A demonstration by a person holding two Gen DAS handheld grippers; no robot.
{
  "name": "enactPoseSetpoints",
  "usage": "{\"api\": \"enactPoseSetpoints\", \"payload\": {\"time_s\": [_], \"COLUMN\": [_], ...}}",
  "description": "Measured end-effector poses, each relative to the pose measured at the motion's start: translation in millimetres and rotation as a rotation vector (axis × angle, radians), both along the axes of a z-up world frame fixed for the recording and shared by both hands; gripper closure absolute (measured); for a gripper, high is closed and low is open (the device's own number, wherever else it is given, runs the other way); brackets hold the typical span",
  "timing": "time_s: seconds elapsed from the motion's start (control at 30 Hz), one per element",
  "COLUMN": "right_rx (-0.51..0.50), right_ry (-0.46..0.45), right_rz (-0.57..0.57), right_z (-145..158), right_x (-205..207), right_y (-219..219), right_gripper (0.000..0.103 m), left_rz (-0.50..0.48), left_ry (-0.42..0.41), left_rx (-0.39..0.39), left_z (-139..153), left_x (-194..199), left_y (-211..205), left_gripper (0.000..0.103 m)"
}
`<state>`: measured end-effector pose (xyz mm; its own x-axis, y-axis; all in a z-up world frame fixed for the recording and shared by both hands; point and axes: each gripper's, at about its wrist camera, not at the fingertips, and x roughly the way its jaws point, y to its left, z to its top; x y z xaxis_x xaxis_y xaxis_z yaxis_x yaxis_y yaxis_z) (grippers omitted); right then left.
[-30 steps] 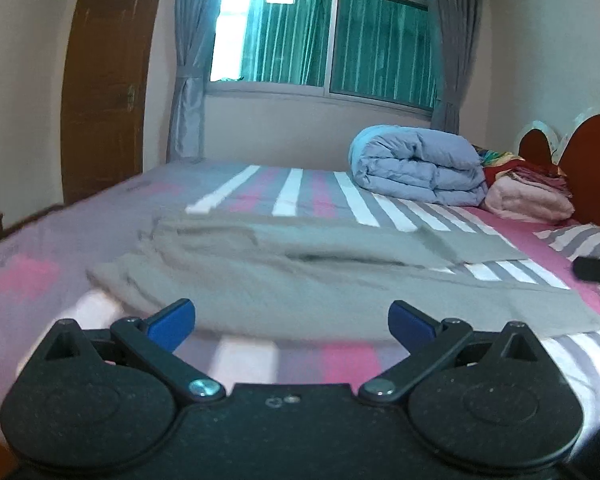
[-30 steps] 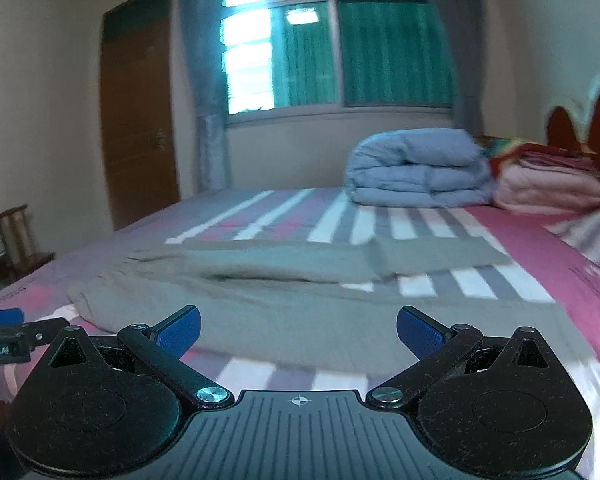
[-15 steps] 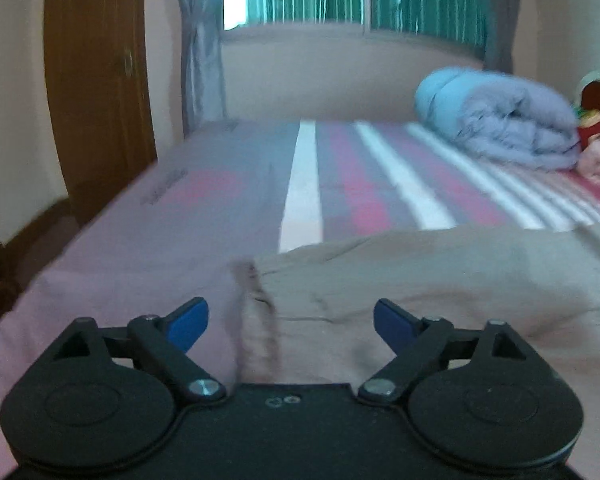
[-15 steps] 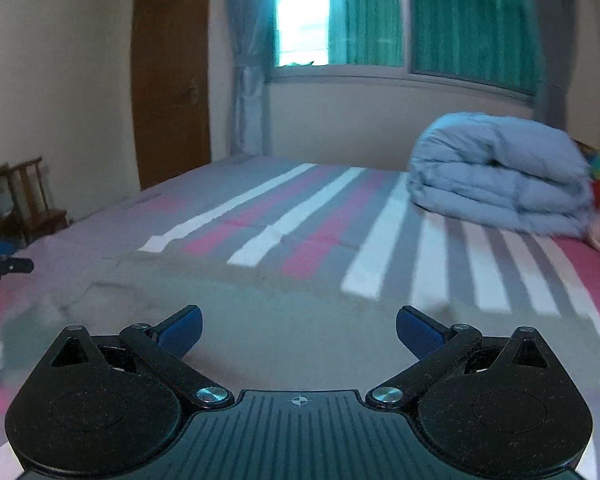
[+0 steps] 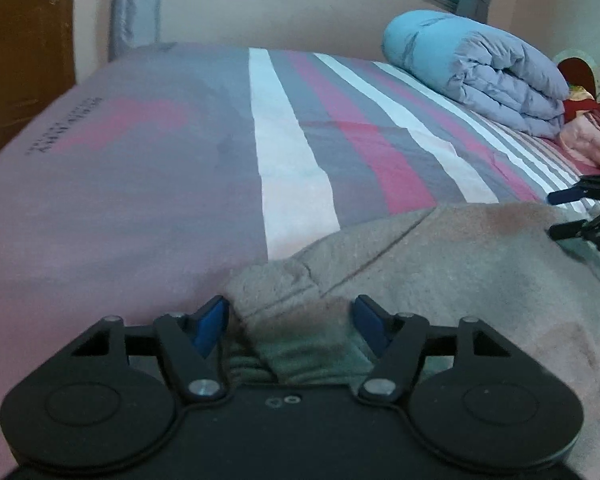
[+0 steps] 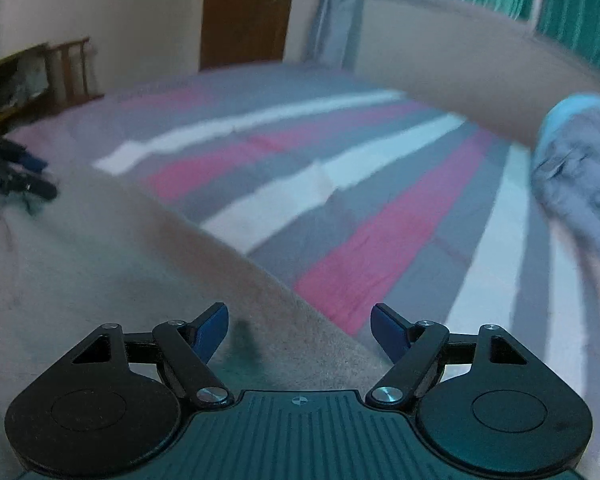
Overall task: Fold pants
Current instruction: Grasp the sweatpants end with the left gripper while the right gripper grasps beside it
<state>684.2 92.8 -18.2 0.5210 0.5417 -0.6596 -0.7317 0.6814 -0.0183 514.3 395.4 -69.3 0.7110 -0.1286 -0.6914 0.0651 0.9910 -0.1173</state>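
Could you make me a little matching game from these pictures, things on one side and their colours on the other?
Things:
1. soft fleece pants
2. puffy folded duvet
3. wooden door
4. pads on the left gripper fingers

Colours:
A. brown
B. dark blue
C. grey-beige
D. pale blue-lilac

Pairs: 1-C, 2-D, 3-A, 4-B

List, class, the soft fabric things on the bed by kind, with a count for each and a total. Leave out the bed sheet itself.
Grey pants: 1
Folded blue-grey quilt: 1
Pile of pink and red bedding by the headboard: 1 pile; its pieces cannot be told apart
Total: 3
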Motion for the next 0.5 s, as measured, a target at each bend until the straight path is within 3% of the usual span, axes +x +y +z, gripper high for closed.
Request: {"api": "enactPoseSetpoints", "payload": {"time_s": [0.1,0.23,0.3,0.37,0.4,0.43,0.47,0.5], "right_rx": [-0.038,-0.023,-0.025,-0.033,-0.033,-0.035,-0.029,-0.033], "right_ry": [0.062,0.115,0.124,0.125,0.124,0.121,0.128,0.134], "right_rz": [0.053,0.072,0.088,0.097,0.098,0.096,0.097,0.093], "right_z": [-20,-25,-25,-25,-25,-25,-24,-22], "right_x": [14,23,26,26,26,25,24,23], "right_y": [-2,-7,-6,-5,-5,-5,-6,-6], "right_gripper": [0.025,0.028,0.033,0.038,0.049,0.058,0.086,0.095], "left_rz": [-0.017,-0.037,-0.039,-0.027,-0.015,-0.025,-0.04,-0.046], "left_ry": [0.004,0.009,0.009,-0.004,-0.007,-0.013,-0.022,-0.035], "left_rx": [-0.052,-0.033,-0.018,-0.007,-0.006,-0.01,-0.003,0.02], "left_z": [-7,-7,-7,-6,-5,-4,-2,1], "left_x": [11,22,24,23,23,21,19,17], "left_y": [13,14,12,11,11,11,9,6], "left_gripper": [0.031,0.026,0.032,0.064,0.066,0.076,0.079,0.08]}}
